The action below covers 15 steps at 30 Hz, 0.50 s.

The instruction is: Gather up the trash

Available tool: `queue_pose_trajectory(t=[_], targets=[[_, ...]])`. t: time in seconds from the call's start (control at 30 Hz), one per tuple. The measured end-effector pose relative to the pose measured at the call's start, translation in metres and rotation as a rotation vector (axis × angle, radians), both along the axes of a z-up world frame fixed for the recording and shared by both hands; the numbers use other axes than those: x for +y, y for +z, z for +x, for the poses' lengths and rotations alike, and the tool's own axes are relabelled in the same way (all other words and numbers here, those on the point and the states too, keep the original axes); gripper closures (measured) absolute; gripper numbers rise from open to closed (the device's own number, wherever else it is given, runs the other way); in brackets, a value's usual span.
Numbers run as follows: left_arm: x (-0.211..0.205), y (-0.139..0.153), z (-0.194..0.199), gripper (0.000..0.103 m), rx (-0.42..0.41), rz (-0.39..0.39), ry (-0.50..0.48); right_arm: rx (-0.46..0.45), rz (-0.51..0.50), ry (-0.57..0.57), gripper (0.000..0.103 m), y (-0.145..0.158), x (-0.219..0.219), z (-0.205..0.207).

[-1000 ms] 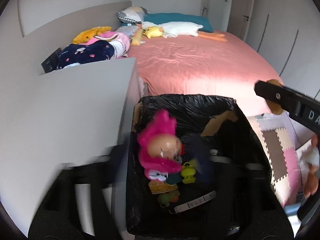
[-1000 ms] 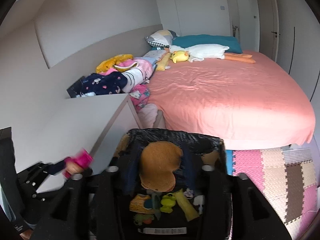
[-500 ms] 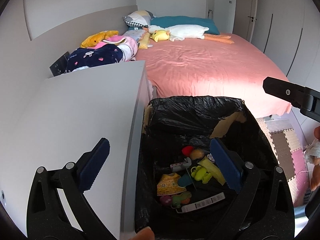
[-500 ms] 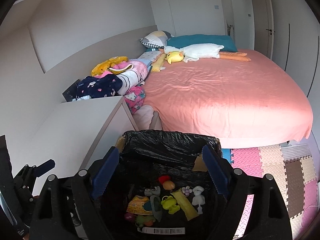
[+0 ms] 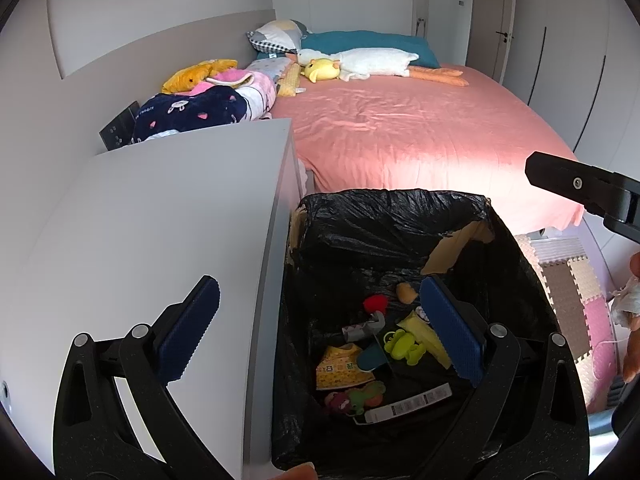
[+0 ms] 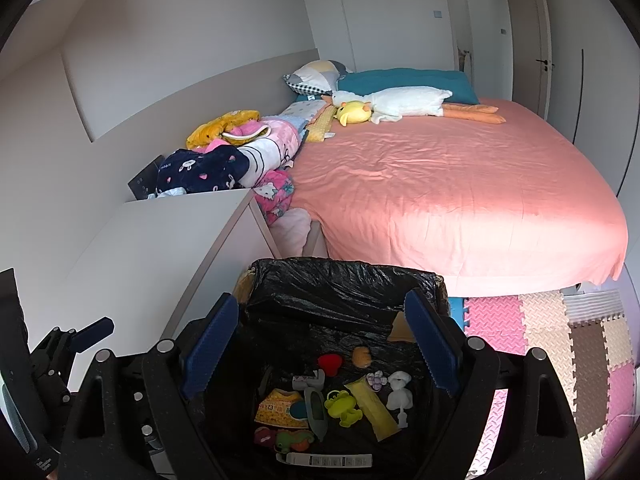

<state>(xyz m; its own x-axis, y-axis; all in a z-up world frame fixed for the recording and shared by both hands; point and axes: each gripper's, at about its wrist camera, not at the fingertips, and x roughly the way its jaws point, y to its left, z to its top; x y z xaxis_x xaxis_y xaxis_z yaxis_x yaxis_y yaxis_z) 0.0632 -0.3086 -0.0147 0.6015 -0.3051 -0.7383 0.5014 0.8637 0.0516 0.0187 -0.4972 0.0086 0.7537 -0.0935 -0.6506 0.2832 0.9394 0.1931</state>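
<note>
Hovering over the bin (image 5: 384,216), both of your grippers point down into it with jaws spread wide and nothing between the pads. The left gripper (image 5: 316,332) straddles the bin's left wall, one blue ribbed pad over the white cabinet (image 5: 160,216) beside the bin. The right gripper (image 6: 320,344) sits squarely above the bin's mouth, so it looks the better centred of the two.

The collected trash lies at the bottom of the bin, below and ahead of both sets of jaws: a lime green frog toy (image 6: 342,404), a red soft lump (image 6: 329,363), a yellow flat strip (image 6: 374,406) lying diagonally, and a white barcode label (image 6: 328,460) nearest you. The bin is a cardboard box lined with crinkled, glossy black plastic.
</note>
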Motion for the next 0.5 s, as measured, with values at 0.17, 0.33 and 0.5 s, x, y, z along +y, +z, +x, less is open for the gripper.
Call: queue_pose_trajectory(t=[0.17, 0.33, 0.5], targets=[[0.0026, 0.0013, -0.0012, 0.006, 0.009, -0.031, -0.008, 0.002, 0.001, -0.002, 0.018, -0.0011, 0.0012, 0.0005], [0.0035, 0.001, -0.0015, 0.006, 0.008, -0.03, -0.007, 0.003, -0.002, 0.001, 0.018, -0.0013, 0.0012, 0.0009], [0.0022, 0.0013, -0.003, 0.006, 0.005, -0.028, -0.016, 0.003, 0.0, -0.001, 0.018, -0.0009, 0.0013, 0.0009]])
